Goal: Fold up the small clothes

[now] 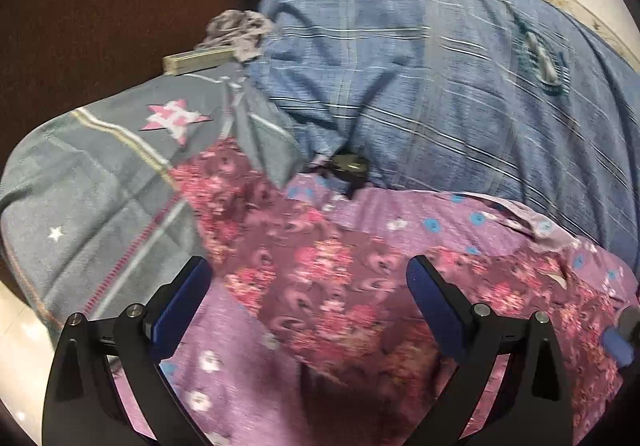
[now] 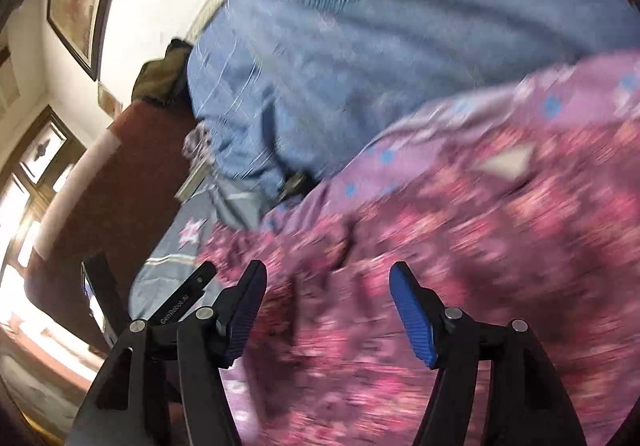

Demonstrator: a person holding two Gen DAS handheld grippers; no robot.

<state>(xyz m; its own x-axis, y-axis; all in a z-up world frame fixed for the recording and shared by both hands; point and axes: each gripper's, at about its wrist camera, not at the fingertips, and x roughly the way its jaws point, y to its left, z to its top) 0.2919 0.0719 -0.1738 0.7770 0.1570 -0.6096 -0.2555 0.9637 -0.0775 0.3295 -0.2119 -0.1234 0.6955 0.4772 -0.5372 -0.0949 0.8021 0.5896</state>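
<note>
A maroon garment with pink flowers (image 1: 320, 278) lies spread on a lilac cloth with blue dots (image 1: 440, 222) on the bed. My left gripper (image 1: 308, 298) is open and empty, just above the flowered garment. My right gripper (image 2: 328, 306) is open and empty too, over the same flowered garment (image 2: 460, 266); this view is blurred by motion. The tip of the right gripper (image 1: 620, 342) shows at the right edge of the left wrist view. The left gripper (image 2: 184, 298) shows at the lower left of the right wrist view.
A blue checked bedcover (image 1: 460, 78) is bunched up behind the garment. A grey blanket with a pink star (image 1: 120, 166) lies at the left. A small dark object (image 1: 350, 164) sits at the bedcover's fold. A crumpled grey cloth (image 1: 240, 30) and a red-brown sofa (image 1: 100, 14) lie beyond.
</note>
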